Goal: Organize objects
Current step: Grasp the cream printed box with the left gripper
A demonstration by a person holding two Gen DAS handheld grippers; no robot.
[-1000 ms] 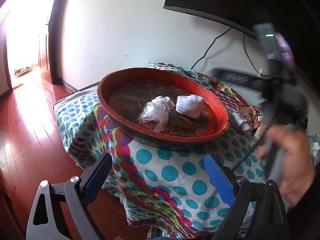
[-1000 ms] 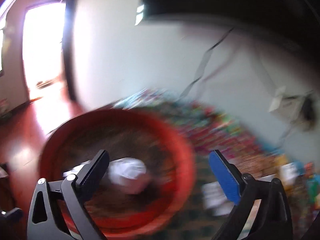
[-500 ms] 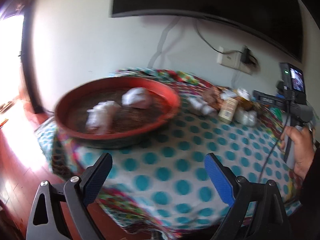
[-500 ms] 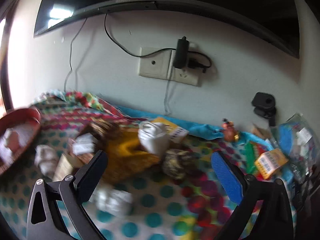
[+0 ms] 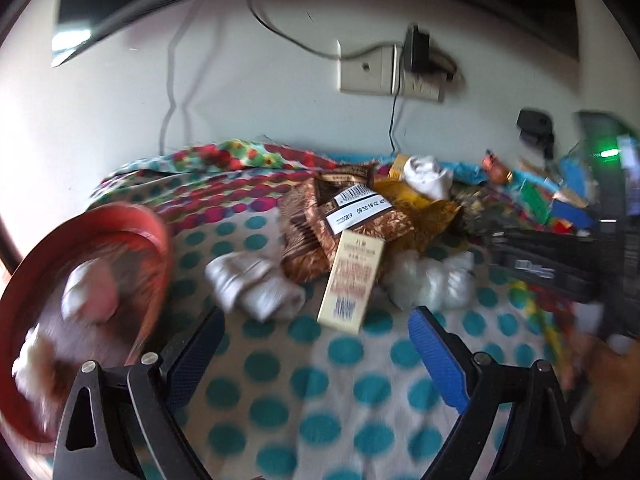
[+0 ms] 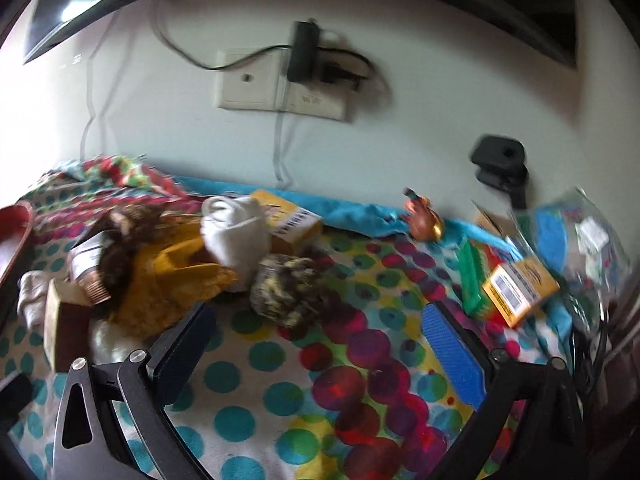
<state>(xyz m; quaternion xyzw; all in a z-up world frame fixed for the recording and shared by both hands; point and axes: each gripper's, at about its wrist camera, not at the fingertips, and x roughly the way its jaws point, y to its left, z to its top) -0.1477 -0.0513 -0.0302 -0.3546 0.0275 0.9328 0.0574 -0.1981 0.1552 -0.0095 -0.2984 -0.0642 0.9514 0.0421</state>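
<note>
A red tray [image 5: 158, 236] holding white crumpled wads sits at the left of a polka-dot cloth [image 5: 280, 364]. A clutter pile lies mid-table: a white rolled cloth [image 5: 252, 286], a cream box [image 5: 352, 280], brown packets [image 5: 320, 224] and a clear plastic wad [image 5: 428, 284]. My left gripper [image 5: 316, 344] is open and empty above the cloth in front of the pile. My right gripper [image 6: 320, 340] is open and empty, facing a mottled wad [image 6: 288, 292], a white sock [image 6: 236, 232], a yellow packet [image 6: 172, 284] and yellow boxes [image 6: 518, 286].
A white wall with a socket plate [image 6: 280, 92] and cables stands behind the table. A TV edge [image 6: 80, 8] hangs above. A black device [image 6: 500, 164] and a blue bag [image 6: 568, 232] sit at the right. The other handheld gripper body [image 5: 560, 256] shows at right in the left wrist view.
Both views have swung right, from the red tray toward the clutter pile and wall socket. Both grippers stay open and empty.
</note>
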